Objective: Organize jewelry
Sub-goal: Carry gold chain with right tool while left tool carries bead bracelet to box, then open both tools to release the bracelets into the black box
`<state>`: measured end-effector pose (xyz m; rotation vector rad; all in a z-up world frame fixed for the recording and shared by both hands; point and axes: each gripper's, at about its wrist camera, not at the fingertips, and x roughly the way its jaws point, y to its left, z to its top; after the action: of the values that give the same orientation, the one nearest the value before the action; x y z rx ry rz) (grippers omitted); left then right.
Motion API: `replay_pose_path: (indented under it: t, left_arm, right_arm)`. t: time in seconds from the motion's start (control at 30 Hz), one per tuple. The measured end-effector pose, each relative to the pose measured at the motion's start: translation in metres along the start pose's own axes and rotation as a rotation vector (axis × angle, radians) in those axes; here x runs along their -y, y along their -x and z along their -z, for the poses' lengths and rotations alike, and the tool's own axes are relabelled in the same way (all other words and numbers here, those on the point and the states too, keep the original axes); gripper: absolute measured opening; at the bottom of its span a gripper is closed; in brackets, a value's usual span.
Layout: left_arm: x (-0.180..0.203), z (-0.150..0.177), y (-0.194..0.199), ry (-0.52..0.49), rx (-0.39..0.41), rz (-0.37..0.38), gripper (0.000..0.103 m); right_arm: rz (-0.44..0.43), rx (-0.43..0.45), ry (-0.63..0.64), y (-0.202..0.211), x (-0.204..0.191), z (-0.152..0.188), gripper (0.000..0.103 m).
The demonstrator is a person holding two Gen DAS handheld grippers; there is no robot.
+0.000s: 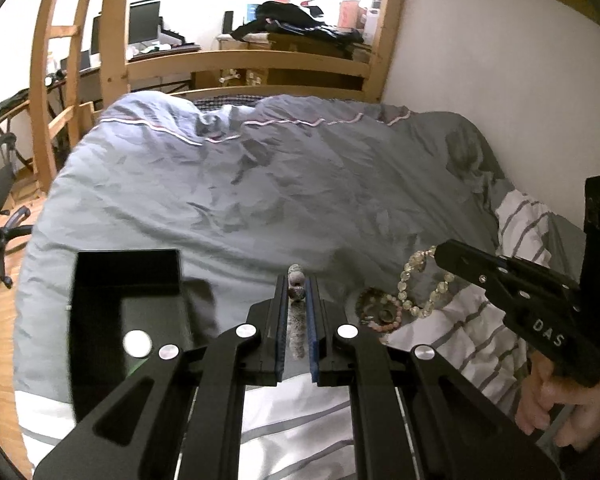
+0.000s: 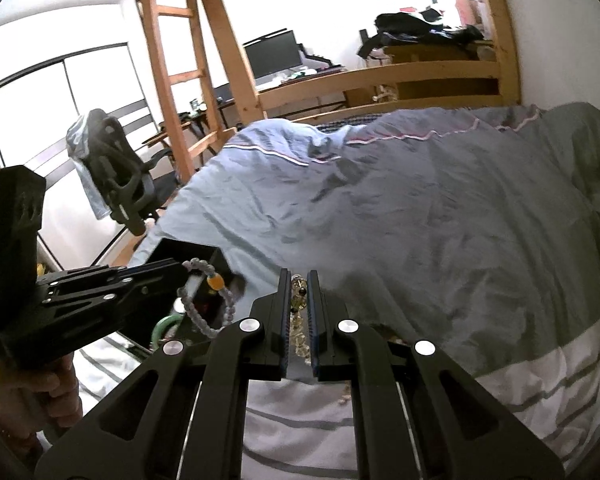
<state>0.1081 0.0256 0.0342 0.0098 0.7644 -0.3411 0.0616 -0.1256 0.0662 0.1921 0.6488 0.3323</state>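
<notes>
1. The left gripper [image 1: 297, 280] is clenched on a grey speckled bead bracelet [image 1: 296, 300], lifted clear of the bedding.
2. The right gripper [image 2: 300, 276] pinches a pale yellow crystal bead bracelet [image 1: 420, 284].
3. A black open jewelry box [image 1: 100, 276] sits left of the left fingers; open grey duvet [image 1: 260, 184] lies beyond.

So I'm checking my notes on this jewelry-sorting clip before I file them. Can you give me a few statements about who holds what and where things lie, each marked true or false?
1. The left gripper is shut on a grey beaded bracelet. True.
2. The right gripper is open and holds nothing. False: it is shut on a pale yellow crystal bracelet.
3. A black box sits on the bed to the left of the left gripper. True.
4. No jewelry is left on the bedding. False: a pink beaded bracelet lies on the quilt under the crystal one.
5. The grey bracelet lies inside the box. False: it hangs from the left gripper.
</notes>
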Motion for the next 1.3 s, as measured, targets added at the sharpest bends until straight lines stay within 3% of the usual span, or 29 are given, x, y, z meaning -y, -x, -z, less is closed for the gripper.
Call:
replay_pose_path:
  t: [0.4,0.77,1.3]
  left_arm:
    - [-0.061,0.001,0.027,0.083,0.027,-0.054,0.008]
    - [-0.11,0.013,0.032,0.15,-0.013,-0.12,0.008]
    - [-0.143,0.03,0.02,0.22,-0.082,-0.193,0.008]
  right_arm:
    - [-0.08,-0.003,0.07,-0.017,-0.067,-0.006,0.008]
    - [-0.158,-0.019,0.112,-0.039,-0.118,-0.005,0.008]
    - [-0.236,-0.106,0.128,-0.093,-0.154,0.021,0.008]
